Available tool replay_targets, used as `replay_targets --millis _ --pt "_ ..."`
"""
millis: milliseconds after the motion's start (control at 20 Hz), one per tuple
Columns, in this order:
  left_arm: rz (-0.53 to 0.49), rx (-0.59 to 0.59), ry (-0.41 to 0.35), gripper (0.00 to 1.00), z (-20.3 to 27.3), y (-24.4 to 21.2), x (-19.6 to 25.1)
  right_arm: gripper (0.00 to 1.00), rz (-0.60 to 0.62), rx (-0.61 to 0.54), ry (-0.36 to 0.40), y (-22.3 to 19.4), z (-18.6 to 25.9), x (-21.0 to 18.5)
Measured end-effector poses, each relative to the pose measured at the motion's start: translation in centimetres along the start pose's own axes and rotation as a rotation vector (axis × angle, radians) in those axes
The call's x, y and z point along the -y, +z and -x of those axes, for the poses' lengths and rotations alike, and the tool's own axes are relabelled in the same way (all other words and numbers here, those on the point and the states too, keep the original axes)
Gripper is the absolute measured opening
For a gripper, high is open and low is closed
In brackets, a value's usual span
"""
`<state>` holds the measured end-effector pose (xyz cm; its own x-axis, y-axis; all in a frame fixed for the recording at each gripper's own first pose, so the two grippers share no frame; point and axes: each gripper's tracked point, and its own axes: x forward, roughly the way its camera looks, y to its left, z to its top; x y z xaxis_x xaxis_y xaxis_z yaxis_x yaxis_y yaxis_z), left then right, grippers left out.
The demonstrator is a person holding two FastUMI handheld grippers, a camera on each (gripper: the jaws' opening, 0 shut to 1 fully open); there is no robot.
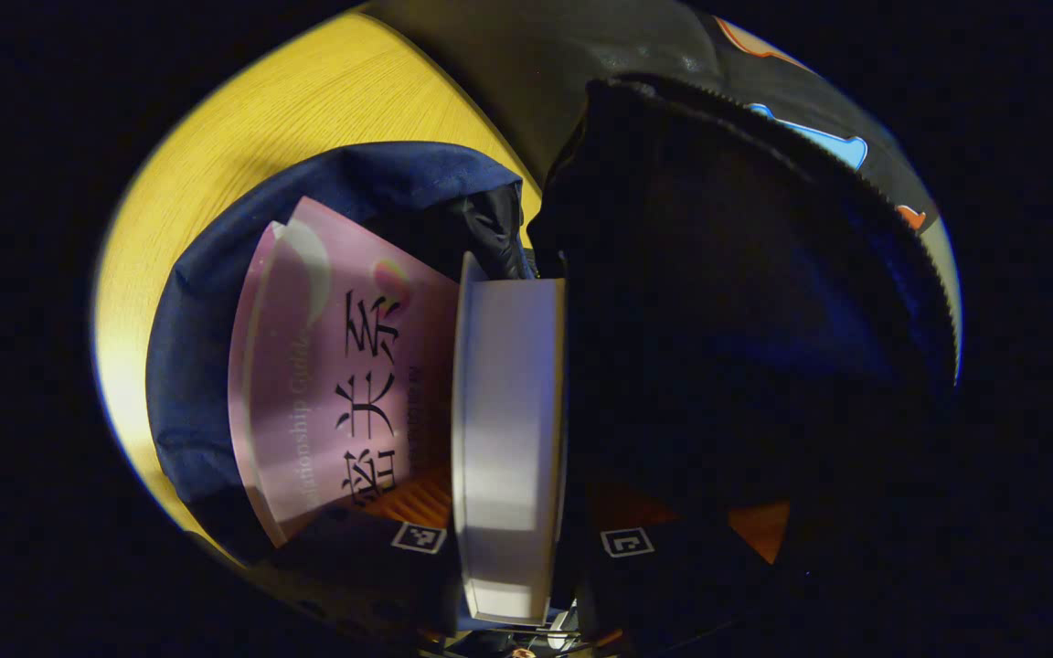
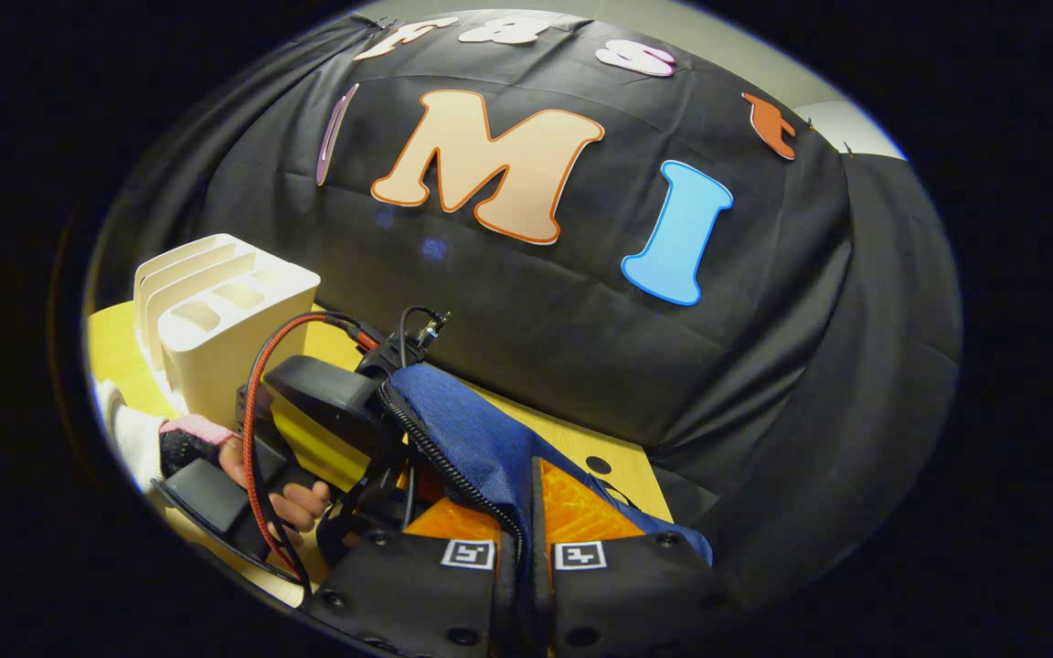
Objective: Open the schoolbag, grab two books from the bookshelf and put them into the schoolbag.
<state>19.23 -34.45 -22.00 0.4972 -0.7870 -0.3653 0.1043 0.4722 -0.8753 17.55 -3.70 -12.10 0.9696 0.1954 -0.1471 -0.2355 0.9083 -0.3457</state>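
The left gripper [image 1: 510,539] has its jaws clenched on a white book [image 1: 508,439], edge-on, its long axis pointing to 12 o'clock into the open schoolbag [image 1: 197,366]. A pink book [image 1: 335,384] lies inside at 9 o'clock. The right gripper [image 2: 525,553] pinches the bag's blue rim; the white bookshelf [image 2: 216,320] stands at 10 o'clock on the bench [image 2: 618,466].

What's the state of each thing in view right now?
schoolbag: open, mouth held up by its edge
pink book: inside the bag, cover showing
white book: held edge-on, going into the bag
left gripper: shut on the white book
right gripper: shut on the bag's edge
bookshelf: upright on the table, slots look empty
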Motion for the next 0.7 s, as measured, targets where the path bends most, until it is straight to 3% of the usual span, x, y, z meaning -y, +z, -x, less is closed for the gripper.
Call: replay_targets --millis 50,100,200,300,650,700 --pt "-0.015 -0.009 0.013 0.55 0.5 0.0 0.0 0.12 0.0 0.001 -0.003 0.0 0.0 0.0" --pt "-0.034 -0.016 0.02 0.54 0.8 -0.1 0.1 0.1 0.002 0.001 -0.003 0.1 0.0 0.0" --pt "-0.067 -0.027 0.052 0.61 2.1 -0.5 -0.1 0.1 -0.001 0.0 -0.005 0.0 0.0 0.1" --pt "-0.076 -0.042 0.094 0.81 3.5 -0.9 -0.5 0.1 -0.01 -0.002 0.004 -0.1 0.0 0.1" --pt "-0.133 0.068 0.28 0.86 11.1 -1.5 -2.5 0.1 -0.094 -0.022 0.034 -0.5 0.4 0.4" --pt "-0.139 0.074 0.294 0.92 12.1 -2.1 -2.4 0.1 -0.101 -0.025 0.035 -0.5 0.4 0.4"
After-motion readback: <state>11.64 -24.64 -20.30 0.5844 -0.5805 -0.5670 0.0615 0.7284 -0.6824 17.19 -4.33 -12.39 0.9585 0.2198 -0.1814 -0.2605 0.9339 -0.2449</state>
